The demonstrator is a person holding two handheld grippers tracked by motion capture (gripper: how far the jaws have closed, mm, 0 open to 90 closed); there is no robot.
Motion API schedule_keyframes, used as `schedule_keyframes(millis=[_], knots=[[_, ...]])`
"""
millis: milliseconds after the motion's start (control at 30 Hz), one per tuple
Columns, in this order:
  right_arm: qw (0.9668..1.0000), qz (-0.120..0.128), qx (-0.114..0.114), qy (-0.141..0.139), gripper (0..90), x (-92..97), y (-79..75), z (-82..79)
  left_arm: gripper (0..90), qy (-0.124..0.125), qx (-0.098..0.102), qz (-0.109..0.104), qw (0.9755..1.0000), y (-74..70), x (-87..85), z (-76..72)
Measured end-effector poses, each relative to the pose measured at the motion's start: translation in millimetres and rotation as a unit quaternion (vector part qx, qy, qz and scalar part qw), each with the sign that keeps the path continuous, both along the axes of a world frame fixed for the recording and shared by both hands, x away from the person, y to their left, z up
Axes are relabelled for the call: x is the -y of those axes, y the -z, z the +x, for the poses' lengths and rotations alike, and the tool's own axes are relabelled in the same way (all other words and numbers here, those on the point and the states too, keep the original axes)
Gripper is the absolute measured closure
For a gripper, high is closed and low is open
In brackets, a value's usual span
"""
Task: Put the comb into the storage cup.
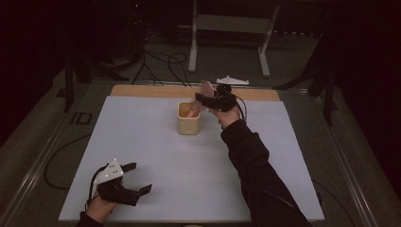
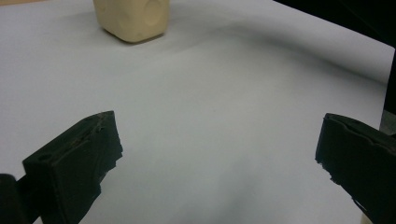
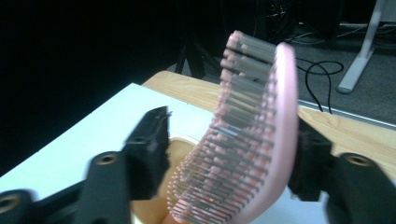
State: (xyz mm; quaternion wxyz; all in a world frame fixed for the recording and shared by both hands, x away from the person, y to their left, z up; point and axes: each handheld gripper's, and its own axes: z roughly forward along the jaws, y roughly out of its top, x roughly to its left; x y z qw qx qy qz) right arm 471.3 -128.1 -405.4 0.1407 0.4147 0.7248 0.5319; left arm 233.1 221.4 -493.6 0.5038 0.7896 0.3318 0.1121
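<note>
we have the pink hairbrush (image 3: 252, 140) standing with its handle down inside the cream holder (image 1: 188, 118), and the relation that matters most is how the brush's long axis sits against the holder's mouth. in the right tool view the brush runs from low centre up toward the upper right, so it leans rather than standing straight, with its bristled face turned toward one jaw and its smooth pink back toward the other. in the high view the brush head rises above the holder's rim, tilted toward the far right side, just by the right tool (image 1: 213, 100).

our right tool has the brush head between its two jaws, which stand about half apart. the jaw on the bristle side shows a clear gap from the bristle tips; the other sits right behind the pink back, and we cannot tell whether it touches. we judge the brush is no longer clamped and rests on the holder by its own lean.

the right hand is plainly the nearer one, right at the holder near the far middle of the white surface (image 1: 156, 156). our left tool (image 1: 133, 178) lies well apart at the near left corner, jaws wide and empty, with the holder (image 2: 132, 18) far ahead of it.

for pulling back, we think the right tool should draw away along the brush's back side, so no jaw drags through the bristles and tips it out.
</note>
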Motion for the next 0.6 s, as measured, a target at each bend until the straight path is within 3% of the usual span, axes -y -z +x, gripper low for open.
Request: schedule_keyframes(millis=[133,333,600], knots=[[1.0000,-0.007,-0.006,-0.002,19.3,1.0,-2.8,-1.0,0.4,0.000,0.001,0.001,1.0000,-0.2,0.2,0.1],[0.9997,-0.018,-0.013,-0.012,9.1,4.8,-1.7,-2.5,0.4,0.000,0.000,0.001,1.0000,-0.1,0.0,0.0],[0.9994,-0.028,-0.009,-0.019,9.0,11.3,2.4,-5.1,0.4,0.001,0.002,0.002,1.0000,-0.4,0.4,0.6]])
